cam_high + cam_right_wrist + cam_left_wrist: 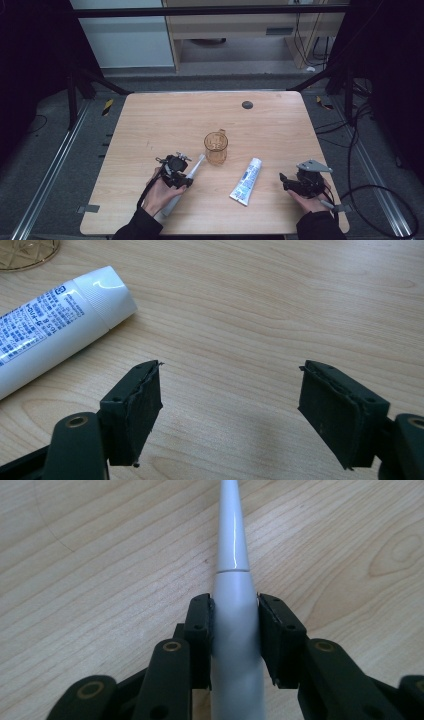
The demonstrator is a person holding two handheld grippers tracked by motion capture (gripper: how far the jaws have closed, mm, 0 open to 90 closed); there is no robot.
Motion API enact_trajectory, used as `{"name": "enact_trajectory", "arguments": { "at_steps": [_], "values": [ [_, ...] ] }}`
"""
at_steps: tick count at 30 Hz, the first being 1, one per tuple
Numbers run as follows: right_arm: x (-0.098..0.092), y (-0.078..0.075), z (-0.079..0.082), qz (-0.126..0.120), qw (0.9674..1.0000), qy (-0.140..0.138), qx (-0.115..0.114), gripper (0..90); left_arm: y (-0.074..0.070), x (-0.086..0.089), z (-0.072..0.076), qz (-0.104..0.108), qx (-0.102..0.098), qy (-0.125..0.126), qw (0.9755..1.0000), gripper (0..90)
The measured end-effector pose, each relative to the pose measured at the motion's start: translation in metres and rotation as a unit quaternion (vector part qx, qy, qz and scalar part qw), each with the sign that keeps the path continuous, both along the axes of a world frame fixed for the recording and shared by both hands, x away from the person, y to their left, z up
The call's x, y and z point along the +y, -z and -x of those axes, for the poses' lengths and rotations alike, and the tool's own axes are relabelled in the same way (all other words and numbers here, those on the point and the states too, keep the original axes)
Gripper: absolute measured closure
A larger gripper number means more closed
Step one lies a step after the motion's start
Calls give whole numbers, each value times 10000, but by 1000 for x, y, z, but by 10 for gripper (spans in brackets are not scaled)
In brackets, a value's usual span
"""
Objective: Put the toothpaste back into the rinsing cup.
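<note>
The left gripper [186, 176] is closed on a white electric toothbrush [184, 182]. In the left gripper view both pads [200, 630] press against the thick handle of the toothbrush [235, 625], one on each side, just below the seam where the slimmer neck begins. The neck runs straight away from the jaws over the wooden worktop [100, 555], and its head end is cut off by the top edge of that view. From the high view the toothbrush lies slanted, its handle end near the worktop's front edge under the person's left hand [161, 194] and its thin end pointing at the amber cup [216, 148].

The right gripper [286, 181] stands wide open and holds nothing. In the right gripper view its two pads [142, 405] are well apart with bare worktop [250, 315] between them. It sits to the right of the cup, near the front edge, with a grey three-cornered plate [314, 166] on top.

Between the cup and the right gripper lies a white toothpaste tube [247, 181], flat on the worktop. Its ribbed cap [102, 292] and blue print are plain in the right gripper view, and they are too small to read from above.

The cup stands upright just beyond the toothbrush's thin end, its handle turned to the far side. It is clear amber, and nothing can be made out inside it. The right gripper view catches only the rim of its patterned base [27, 252]. Farther back than the cup, a small dark round disc [247, 105] sits near the worktop's far edge
</note>
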State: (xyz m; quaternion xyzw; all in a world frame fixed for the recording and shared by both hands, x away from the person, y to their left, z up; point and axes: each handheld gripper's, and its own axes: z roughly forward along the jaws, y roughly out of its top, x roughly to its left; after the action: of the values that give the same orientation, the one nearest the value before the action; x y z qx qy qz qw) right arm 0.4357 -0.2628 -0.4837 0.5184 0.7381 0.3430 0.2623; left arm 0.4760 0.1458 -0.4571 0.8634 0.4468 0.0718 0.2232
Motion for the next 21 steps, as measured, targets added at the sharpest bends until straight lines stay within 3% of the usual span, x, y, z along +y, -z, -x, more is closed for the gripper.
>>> {"name": "enact_trajectory", "arguments": {
  "at_steps": [14, 21],
  "values": [
    [-1, 1, 0, -2, 10000, 6, -9, 251, -35, 20, 11, 508, -486, -86, 9975, 670],
    [-1, 1, -1, -1, 10000, 10, -4, 252, -58, 28, 20, 757, -915, -113, 9929, 670]
  ]
}}
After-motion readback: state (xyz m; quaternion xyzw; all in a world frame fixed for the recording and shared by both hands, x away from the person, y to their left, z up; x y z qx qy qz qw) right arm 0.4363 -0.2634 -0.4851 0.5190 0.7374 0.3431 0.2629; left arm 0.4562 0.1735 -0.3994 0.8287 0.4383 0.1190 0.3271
